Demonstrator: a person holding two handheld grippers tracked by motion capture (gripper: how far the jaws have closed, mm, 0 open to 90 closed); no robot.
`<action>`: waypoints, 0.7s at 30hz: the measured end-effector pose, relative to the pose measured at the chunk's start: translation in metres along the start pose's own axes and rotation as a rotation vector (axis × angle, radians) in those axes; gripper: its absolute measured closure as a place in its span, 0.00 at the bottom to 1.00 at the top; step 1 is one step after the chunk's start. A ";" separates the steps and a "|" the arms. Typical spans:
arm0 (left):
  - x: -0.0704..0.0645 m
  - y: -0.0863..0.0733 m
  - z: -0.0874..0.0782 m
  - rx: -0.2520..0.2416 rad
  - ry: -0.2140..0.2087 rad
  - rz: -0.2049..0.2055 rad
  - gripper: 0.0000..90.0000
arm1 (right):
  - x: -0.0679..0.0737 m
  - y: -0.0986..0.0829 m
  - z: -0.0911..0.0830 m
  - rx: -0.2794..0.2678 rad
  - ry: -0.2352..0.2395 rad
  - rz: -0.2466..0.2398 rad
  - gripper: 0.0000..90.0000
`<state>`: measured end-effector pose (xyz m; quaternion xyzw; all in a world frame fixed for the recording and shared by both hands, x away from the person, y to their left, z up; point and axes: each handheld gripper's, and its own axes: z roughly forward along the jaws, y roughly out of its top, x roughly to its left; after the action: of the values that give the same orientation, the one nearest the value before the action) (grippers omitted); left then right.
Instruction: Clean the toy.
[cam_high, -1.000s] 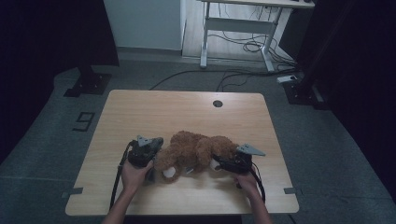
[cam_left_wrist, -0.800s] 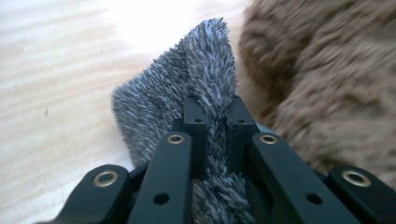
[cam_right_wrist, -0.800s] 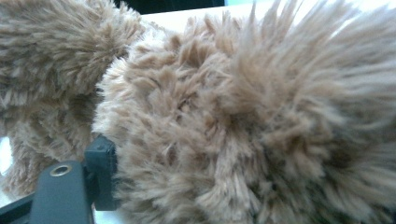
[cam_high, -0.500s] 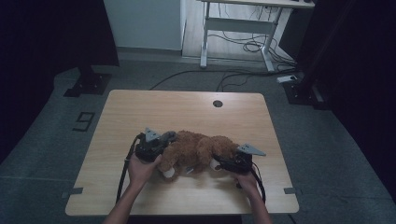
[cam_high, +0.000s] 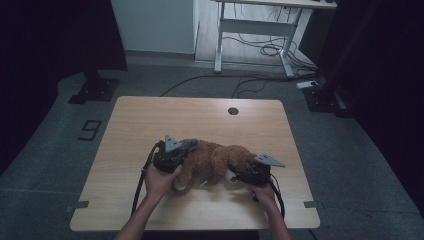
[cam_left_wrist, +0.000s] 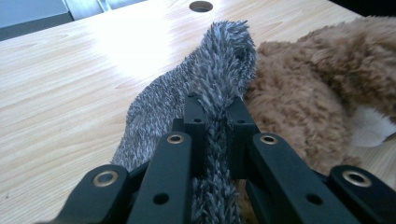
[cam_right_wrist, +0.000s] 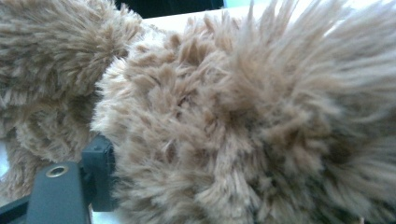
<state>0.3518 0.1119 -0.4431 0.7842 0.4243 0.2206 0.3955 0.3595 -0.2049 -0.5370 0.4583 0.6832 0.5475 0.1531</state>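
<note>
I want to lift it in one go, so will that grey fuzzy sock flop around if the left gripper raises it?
Probably floppy: the grey sock already drapes limp over the left gripper, whose jaws pinch it. Likely light, being thin fuzzy knit. It may drag on the brown plush toy it touches.

Brown plush toy (cam_high: 215, 162) and grey fuzzy cloth (cam_left_wrist: 205, 88) are blocking the space between left gripper (cam_high: 172, 152) and right gripper (cam_high: 240, 175); far half of surface (cam_high: 200, 115) is lying open.
</note>
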 end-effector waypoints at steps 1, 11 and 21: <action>-0.002 0.001 0.001 0.000 -0.001 0.003 0.91 | 0.000 0.000 0.000 -0.001 0.000 0.000 0.22; -0.007 0.006 0.011 0.019 0.002 0.010 0.91 | 0.000 0.000 0.000 -0.001 0.001 0.002 0.22; -0.009 0.003 0.015 0.028 0.006 0.020 0.91 | 0.001 0.000 0.000 -0.005 -0.005 0.001 0.21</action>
<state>0.3583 0.0968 -0.4501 0.7932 0.4207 0.2208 0.3809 0.3593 -0.2043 -0.5374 0.4596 0.6814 0.5479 0.1557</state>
